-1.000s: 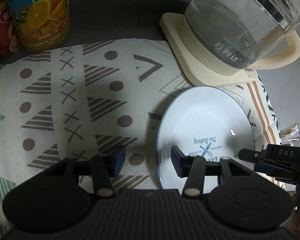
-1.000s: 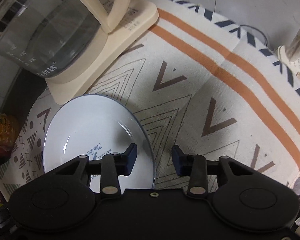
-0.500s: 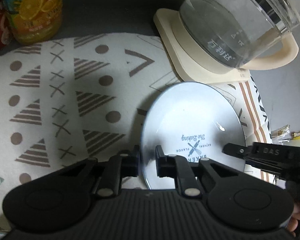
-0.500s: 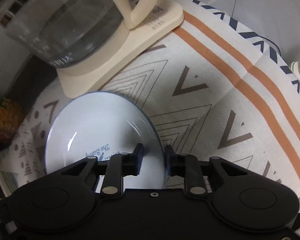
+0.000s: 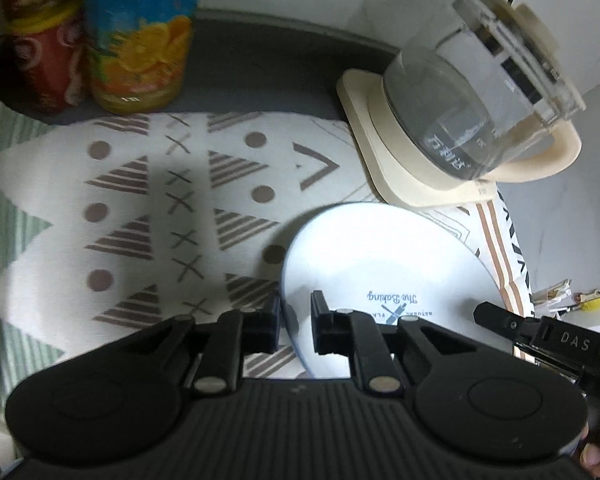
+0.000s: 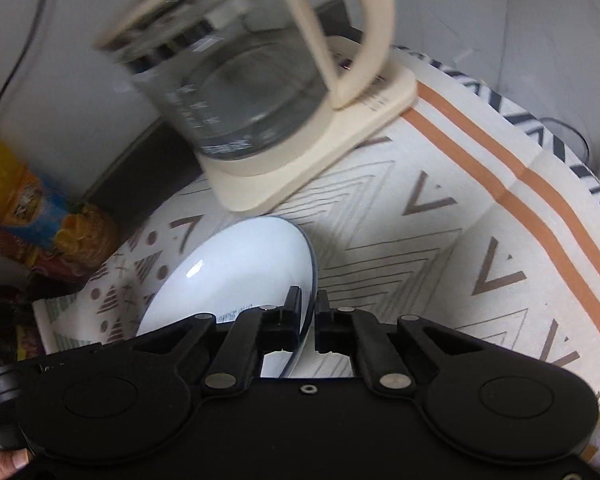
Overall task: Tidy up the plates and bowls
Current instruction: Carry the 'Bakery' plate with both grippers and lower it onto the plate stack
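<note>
A white plate with a thin blue rim and blue print is held off the patterned cloth, tilted. My left gripper is shut on the plate's left rim. My right gripper is shut on the plate's right rim; the plate shows edge-on and tilted between its fingers. The right gripper's body also shows in the left wrist view at the lower right.
A glass kettle on a cream base stands behind the plate; it also shows in the right wrist view. An orange juice bottle and a red can stand at the back left. A patterned cloth covers the table.
Both grippers closed on opposite rims of the plate, then lifted it. The plate now tilts above the cloth and both views have risen.
</note>
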### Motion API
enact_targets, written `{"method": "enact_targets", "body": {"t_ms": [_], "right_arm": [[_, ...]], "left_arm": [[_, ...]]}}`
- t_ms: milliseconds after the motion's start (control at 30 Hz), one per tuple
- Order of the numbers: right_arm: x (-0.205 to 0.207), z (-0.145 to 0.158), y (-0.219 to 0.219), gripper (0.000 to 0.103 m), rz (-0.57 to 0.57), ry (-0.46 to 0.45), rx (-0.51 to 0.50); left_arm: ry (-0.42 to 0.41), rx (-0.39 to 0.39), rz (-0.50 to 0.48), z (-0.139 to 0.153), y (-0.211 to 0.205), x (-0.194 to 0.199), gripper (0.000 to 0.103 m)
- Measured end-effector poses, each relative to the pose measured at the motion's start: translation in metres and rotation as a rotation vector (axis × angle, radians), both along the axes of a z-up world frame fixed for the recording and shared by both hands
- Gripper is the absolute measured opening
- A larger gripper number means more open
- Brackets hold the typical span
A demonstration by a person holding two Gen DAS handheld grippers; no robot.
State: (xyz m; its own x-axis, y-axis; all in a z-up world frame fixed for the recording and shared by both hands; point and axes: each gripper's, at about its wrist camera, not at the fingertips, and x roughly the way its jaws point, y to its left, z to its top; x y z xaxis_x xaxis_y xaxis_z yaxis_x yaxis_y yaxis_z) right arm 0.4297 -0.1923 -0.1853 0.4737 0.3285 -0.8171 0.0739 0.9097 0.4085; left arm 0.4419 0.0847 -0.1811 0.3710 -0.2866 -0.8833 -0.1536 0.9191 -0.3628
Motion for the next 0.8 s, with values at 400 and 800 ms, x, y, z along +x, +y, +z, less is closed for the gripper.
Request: {"method": "enact_targets", "body": {"t_ms": [400, 800], "right_arm": [[-0.041, 0.033, 0.024, 0.006, 0.086, -0.118, 0.024], [-0.071, 0.052, 0.049, 0.006, 0.204, -0.166, 0.061]], "left_arm": [[-0.04, -0.006, 0.101, 0.029, 0.029, -0.057, 0.013], [-0.061, 0.021, 0.221, 0.051, 0.052, -0.12, 0.013]]}}
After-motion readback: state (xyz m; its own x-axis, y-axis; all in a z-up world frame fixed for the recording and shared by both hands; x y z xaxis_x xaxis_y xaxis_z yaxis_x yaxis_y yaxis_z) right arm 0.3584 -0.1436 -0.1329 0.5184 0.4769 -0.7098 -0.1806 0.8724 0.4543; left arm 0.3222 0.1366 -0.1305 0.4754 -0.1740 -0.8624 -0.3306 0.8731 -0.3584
